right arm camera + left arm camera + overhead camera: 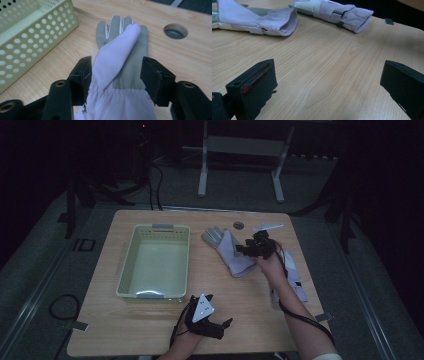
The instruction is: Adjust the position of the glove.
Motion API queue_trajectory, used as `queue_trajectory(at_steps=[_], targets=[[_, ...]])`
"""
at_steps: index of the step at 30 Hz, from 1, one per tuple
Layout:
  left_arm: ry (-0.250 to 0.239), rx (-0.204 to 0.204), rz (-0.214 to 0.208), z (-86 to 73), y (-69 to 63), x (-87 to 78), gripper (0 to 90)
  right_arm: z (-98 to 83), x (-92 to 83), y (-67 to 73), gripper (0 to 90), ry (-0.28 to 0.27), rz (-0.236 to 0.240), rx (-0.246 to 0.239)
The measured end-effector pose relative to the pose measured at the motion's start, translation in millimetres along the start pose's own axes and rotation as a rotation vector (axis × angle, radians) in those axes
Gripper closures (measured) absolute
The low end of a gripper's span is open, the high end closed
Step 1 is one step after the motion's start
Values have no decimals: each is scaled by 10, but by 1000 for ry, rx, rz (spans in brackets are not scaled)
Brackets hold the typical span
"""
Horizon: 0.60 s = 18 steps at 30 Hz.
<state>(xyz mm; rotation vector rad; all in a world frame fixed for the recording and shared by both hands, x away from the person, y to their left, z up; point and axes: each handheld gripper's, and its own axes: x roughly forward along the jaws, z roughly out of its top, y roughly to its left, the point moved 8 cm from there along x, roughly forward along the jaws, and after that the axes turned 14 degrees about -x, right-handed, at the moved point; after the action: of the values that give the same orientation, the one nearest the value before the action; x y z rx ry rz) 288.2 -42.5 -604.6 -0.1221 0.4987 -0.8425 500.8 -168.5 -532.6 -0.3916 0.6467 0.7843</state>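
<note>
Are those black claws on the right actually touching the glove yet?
Cannot tell. In the right gripper view the open right gripper straddles the glove at its wrist; one jaw's edge meets the fabric, but no view shows contact or a gap plainly.

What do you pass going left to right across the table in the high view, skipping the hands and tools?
Basket → glove under the right tool → second glove near the right edge.
</note>
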Motion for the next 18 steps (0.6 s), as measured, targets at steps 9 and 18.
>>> queue_trajectory(at_steps=[9,18], targets=[[0,0,-1,0,0,0,8,-70,289,-52,466,45,6,13],[2,1,-1,-2,-4,1,8,-175,551,-173,466,102,1,42]])
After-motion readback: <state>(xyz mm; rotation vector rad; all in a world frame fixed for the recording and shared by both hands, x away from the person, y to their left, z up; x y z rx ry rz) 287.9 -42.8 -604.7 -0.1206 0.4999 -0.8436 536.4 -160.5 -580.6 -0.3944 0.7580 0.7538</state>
